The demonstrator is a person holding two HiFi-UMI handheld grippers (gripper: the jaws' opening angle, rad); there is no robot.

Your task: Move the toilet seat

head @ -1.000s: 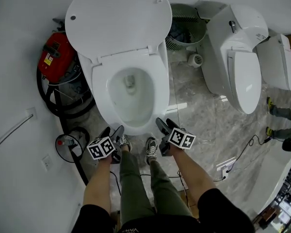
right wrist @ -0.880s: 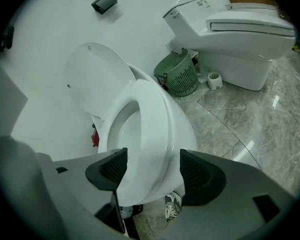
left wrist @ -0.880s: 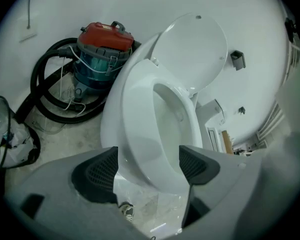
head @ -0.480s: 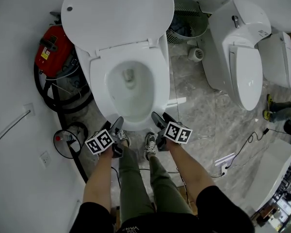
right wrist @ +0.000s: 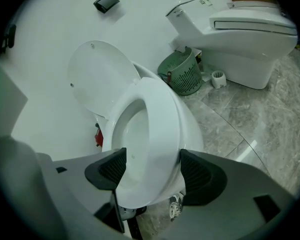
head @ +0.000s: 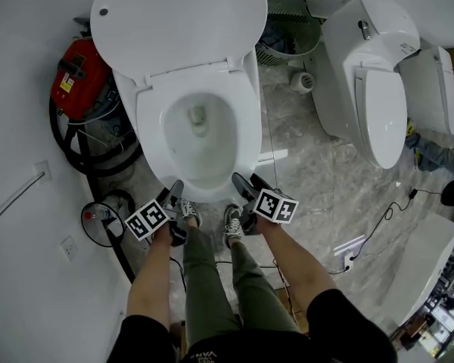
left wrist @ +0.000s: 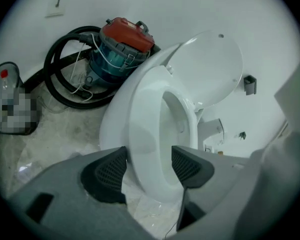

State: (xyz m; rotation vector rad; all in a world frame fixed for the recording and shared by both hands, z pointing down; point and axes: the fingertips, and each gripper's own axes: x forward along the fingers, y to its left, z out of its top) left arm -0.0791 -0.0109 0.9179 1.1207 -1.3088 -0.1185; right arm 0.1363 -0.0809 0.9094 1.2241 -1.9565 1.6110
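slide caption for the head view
Left gripper, jaws just closing around the toilet's front rim, right gripper alongside; lid up, seat down.

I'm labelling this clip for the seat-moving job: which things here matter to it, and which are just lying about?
Belongs to the job:
toilet seat, down on the bowl
raised lid behind it

Just lying about:
red vacuum cleaner with black hose
green basket
second toilet on the right

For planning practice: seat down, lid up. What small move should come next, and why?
Probably finish closing the left hand-held gripper on the seat front: its jaws have just been closing with it between them, apparently not gripping yet.
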